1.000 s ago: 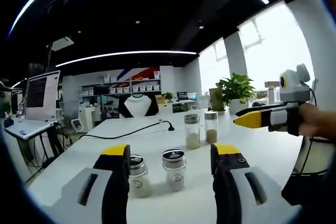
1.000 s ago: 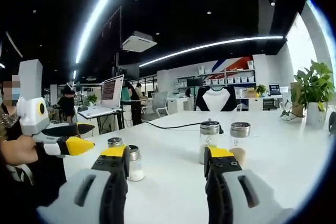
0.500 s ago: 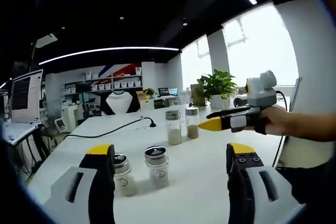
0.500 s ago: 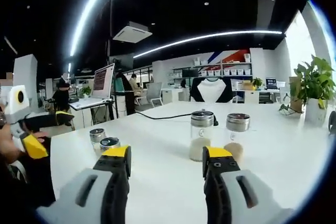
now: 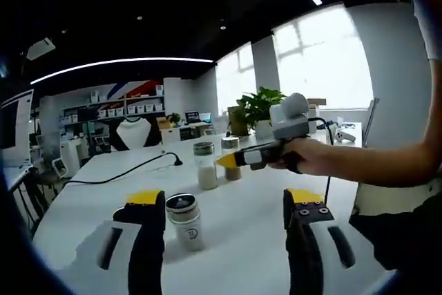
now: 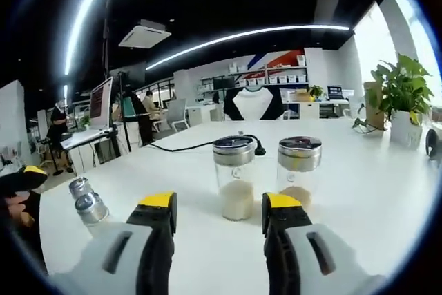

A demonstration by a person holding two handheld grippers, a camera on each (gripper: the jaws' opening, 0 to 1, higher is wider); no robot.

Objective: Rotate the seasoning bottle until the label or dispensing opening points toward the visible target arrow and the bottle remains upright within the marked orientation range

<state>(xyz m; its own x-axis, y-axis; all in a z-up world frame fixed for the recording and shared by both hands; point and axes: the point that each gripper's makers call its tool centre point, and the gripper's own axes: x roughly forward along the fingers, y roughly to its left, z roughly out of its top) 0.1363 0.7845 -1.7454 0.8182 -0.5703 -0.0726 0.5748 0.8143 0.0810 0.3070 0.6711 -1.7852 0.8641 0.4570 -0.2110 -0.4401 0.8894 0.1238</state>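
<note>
Four seasoning bottles stand upright on the white desk (image 6: 387, 191). Left gripper (image 5: 224, 202): level above the desk, jaws apart, empty; one short bottle (image 5: 184, 220) stands between them, near the left jaw. Right gripper (image 6: 218, 206): level, jaws apart, empty, aimed at the tall pair, bottle A (image 6: 233, 178) and bottle B (image 6: 298, 172), which stand just beyond its tips. The left gripper view shows a hand (image 5: 311, 157) holding the right gripper beside the tall pair. The right gripper view shows two short bottles (image 6: 88, 204) at far left.
</note>
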